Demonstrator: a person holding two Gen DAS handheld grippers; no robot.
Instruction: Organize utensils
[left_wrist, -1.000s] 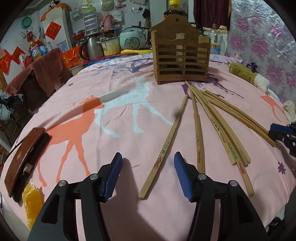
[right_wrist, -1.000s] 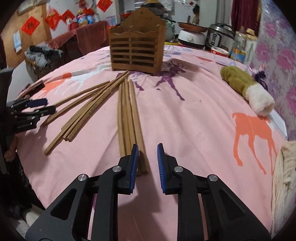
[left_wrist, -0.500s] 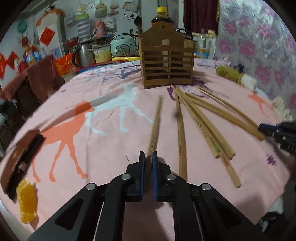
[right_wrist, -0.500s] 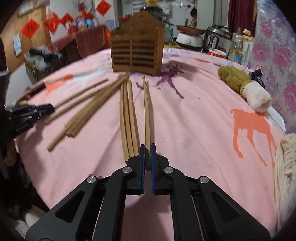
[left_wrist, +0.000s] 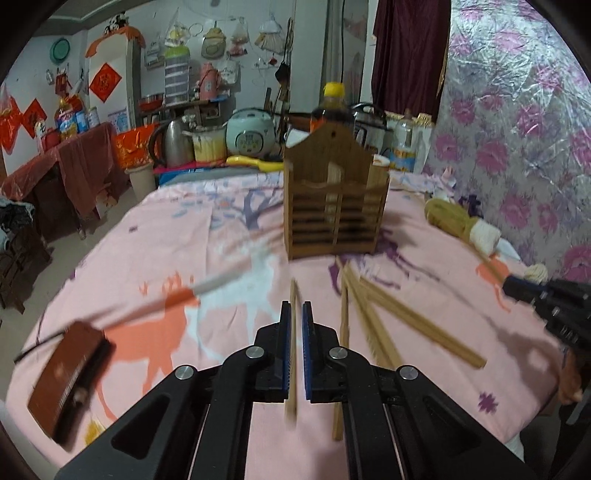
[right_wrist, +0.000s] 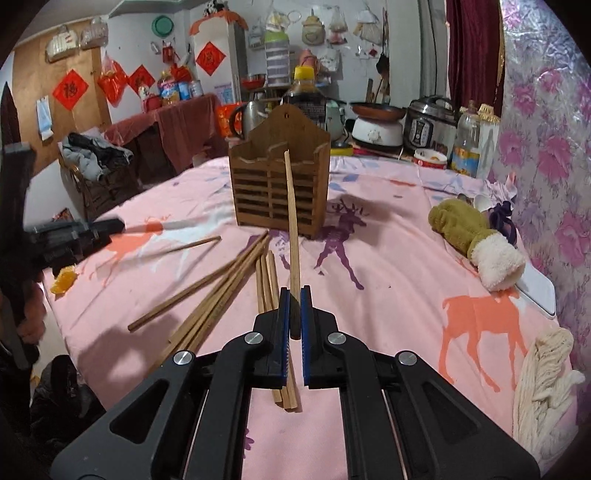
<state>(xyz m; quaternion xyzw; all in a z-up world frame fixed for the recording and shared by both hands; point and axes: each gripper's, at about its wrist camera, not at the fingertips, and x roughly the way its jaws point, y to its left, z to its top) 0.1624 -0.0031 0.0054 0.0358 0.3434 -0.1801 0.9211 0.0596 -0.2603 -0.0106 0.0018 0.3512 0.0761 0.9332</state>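
A slatted wooden utensil holder (left_wrist: 334, 206) (right_wrist: 280, 177) stands upright on the pink deer-print cloth (left_wrist: 221, 258). My left gripper (left_wrist: 295, 314) is shut on one wooden chopstick (left_wrist: 291, 398), which runs between the blue pads and points toward the holder. My right gripper (right_wrist: 294, 295) is shut on another chopstick (right_wrist: 291, 221), whose far end rises in front of the holder. Several loose chopsticks (left_wrist: 373, 317) (right_wrist: 221, 288) lie fanned on the cloth between the grippers and the holder. Each gripper shows at the edge of the other's view: the right gripper (left_wrist: 546, 299) and the left gripper (right_wrist: 74, 236).
A brown case (left_wrist: 66, 376) lies at the cloth's left edge beside an orange peel (right_wrist: 62, 282). An olive and white plush mitten (right_wrist: 476, 240), a white slab (right_wrist: 535, 295) and a cream cloth (right_wrist: 546, 376) sit on the right. Cookers, a kettle and bottles crowd the back.
Both grippers went from open to shut, each closing on a chopstick. Both have then risen from the cloth with their chopsticks, and the views now sit higher over the table.
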